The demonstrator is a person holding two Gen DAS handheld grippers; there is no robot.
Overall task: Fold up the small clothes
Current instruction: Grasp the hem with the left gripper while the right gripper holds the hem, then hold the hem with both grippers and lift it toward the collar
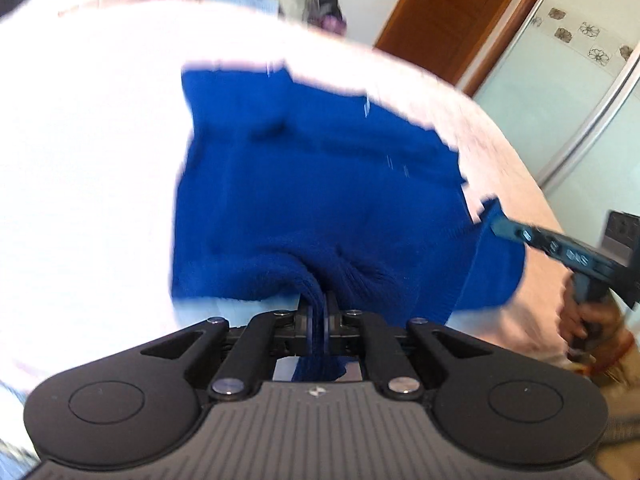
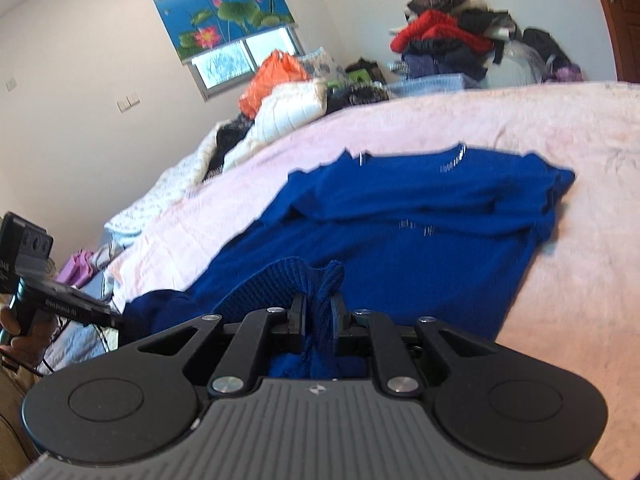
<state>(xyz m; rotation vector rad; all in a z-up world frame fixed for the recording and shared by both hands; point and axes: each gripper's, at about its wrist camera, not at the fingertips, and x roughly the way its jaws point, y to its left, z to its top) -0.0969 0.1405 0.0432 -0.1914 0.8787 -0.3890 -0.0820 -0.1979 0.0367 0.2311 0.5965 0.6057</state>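
A blue knit sweater [image 1: 320,184] lies spread on a pale pink bed cover [image 1: 80,160]; it also shows in the right wrist view [image 2: 400,240]. My left gripper [image 1: 318,312] is shut on the sweater's near ribbed edge, cloth bunched between the fingers. My right gripper [image 2: 318,316] is shut on another part of the near edge. The right gripper also shows in the left wrist view [image 1: 504,228], pinching the sweater's right corner. The left gripper shows at the left of the right wrist view [image 2: 116,320], at the sweater's left corner.
The pink bed cover [image 2: 560,128] fills most of both views. A heap of clothes and quilts [image 2: 304,96] lies at the far side of the bed, more clothes [image 2: 448,40] piled behind. A wooden door [image 1: 452,12] and a glass wardrobe door [image 1: 560,92] stand to the right.
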